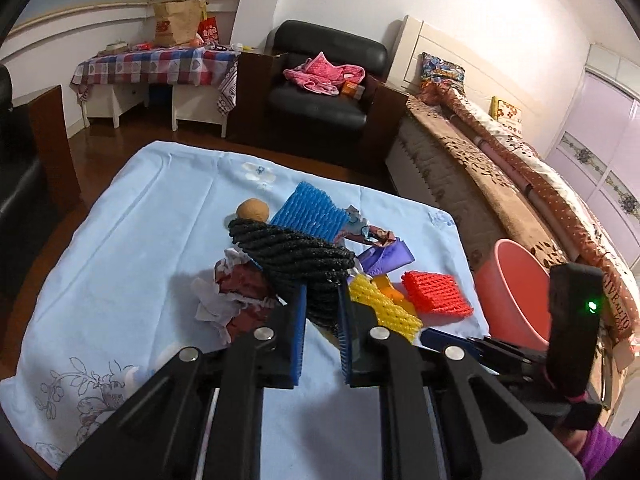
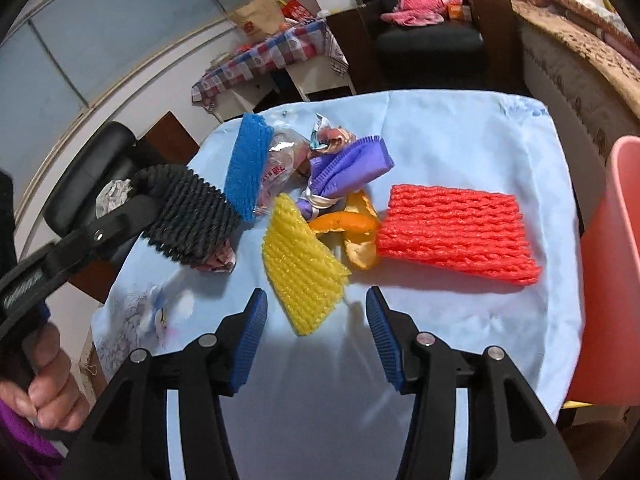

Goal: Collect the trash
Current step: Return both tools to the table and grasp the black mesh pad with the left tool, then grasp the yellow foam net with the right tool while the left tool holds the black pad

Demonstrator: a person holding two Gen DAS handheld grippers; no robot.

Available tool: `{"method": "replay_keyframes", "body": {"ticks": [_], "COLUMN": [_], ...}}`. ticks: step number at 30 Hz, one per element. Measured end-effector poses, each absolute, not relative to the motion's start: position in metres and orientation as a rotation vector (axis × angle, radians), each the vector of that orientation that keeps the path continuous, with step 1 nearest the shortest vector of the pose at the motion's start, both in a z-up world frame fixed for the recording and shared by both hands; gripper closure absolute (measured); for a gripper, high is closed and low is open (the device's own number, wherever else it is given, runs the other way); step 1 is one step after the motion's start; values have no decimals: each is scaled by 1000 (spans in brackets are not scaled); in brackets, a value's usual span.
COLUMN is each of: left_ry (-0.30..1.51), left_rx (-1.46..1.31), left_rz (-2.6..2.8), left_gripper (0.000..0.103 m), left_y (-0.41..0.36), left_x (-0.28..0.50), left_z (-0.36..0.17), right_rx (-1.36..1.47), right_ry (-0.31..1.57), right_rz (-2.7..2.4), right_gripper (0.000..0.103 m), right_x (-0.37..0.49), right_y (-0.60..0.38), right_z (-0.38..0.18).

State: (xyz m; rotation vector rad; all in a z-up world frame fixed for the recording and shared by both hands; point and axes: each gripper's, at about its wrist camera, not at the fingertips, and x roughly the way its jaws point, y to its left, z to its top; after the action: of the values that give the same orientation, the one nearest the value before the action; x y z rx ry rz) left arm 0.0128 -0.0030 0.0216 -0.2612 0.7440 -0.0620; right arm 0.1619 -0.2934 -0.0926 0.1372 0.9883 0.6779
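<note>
Left wrist view: left gripper point(image 1: 322, 312) jaws clamped on the black foam net point(image 1: 298, 256), mid-frame over the blue-clothed surface point(image 1: 120, 220) | right wrist view: right gripper point(image 2: 316, 320) jaws apart, nothing gripped, yellow foam net point(image 2: 302, 264) just ahead | red foam net point(image 2: 456, 232) centre-right | pink bin point(image 2: 616, 280) at right edge

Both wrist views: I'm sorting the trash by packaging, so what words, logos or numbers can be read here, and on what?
"IVE ALL TO", start cut off: on the bed cover.
"NB", a red logo, probably: on the paper bag.
Red print on the clear wrapper: too blurred to read.
Print on the red bag: too small to read.
No numbers can be read.
</note>
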Motion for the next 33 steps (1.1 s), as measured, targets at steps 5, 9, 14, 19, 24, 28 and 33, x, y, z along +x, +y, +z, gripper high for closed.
{"method": "replay_keyframes", "body": {"ticks": [5, 9, 14, 19, 24, 28, 33], "left_ry": [745, 743, 734, 719, 705, 696, 705], "left_rx": [-259, -267, -267, -266, -247, -229, -220], "left_rz": [-74, -81, -104, -132, -179, -220, -279], "left_gripper": [89, 89, 89, 89, 89, 89, 89], "left_y": [0, 2, 5, 1, -10, -24, -47], "left_x": [9, 7, 5, 3, 2, 5, 12], "left_z": [20, 21, 24, 31, 40, 46, 49], "right_rx": [157, 167, 150, 163, 183, 182, 210], "right_ry": [1006, 1004, 947, 885, 837, 802, 776], "right_rz": [676, 669, 674, 665, 631, 583, 517], "right_gripper": [72, 90, 93, 93, 93, 93, 93], "right_x": [170, 170, 159, 150, 142, 135, 130], "right_y": [-285, -281, -288, -301, -323, -342, -371], "right_z": [-95, -93, -79, -59, -43, -33, -27]}}
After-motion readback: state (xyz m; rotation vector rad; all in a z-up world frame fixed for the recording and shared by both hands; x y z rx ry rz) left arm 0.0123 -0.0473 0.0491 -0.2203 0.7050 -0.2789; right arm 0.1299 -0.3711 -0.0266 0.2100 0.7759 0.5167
